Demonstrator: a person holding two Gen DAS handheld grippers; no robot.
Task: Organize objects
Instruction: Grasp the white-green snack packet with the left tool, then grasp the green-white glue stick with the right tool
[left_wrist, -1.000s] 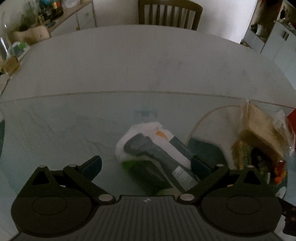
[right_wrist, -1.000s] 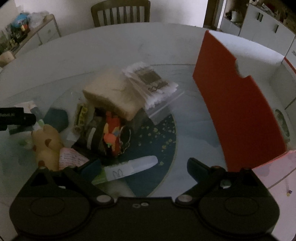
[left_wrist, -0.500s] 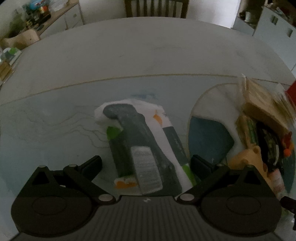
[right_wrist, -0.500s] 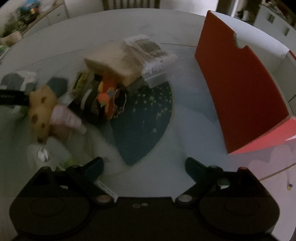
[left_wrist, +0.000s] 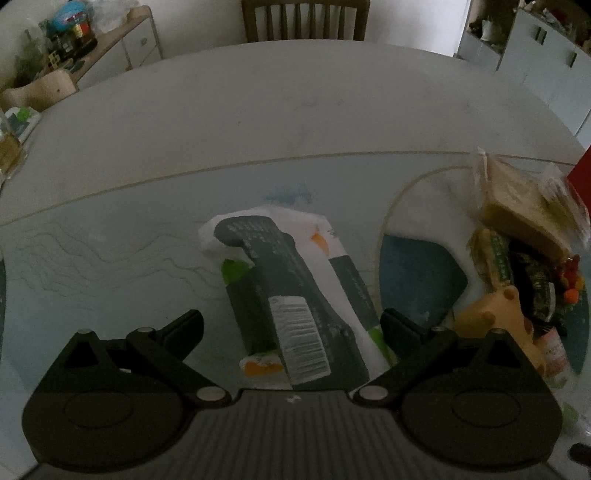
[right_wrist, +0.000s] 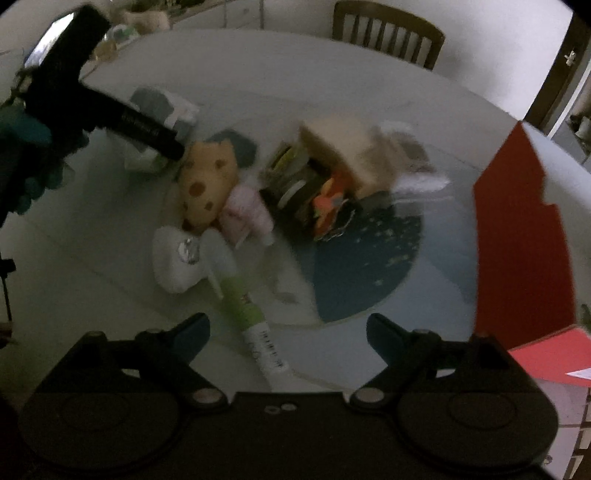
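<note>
A white, grey and green packet (left_wrist: 295, 284) lies flat on the glass table top (left_wrist: 110, 266). My left gripper (left_wrist: 291, 325) stands open around the packet's near end, and the left finger is clear of it. In the right wrist view a green and white tube (right_wrist: 247, 314) lies on the table. It runs in between the fingers of my right gripper (right_wrist: 288, 328), whose jaws are closing but do not touch it. Just beyond the tube sit a white round thing (right_wrist: 177, 262), a pink item (right_wrist: 247, 214) and a spotted yellow plush toy (right_wrist: 207, 184).
A heap of small things with a tan box (right_wrist: 340, 147) on top sits on a round blue mat (right_wrist: 369, 266). An open red box (right_wrist: 517, 240) stands at the right. A teal-gloved hand (right_wrist: 26, 155) holds the left tool at the far left. A chair (left_wrist: 306, 18) stands behind the table.
The right view has rolled and swung left: the tube now lies between its fingers, which stand narrower. In the left view the packet has gone from crumpled to lying flat and long.
</note>
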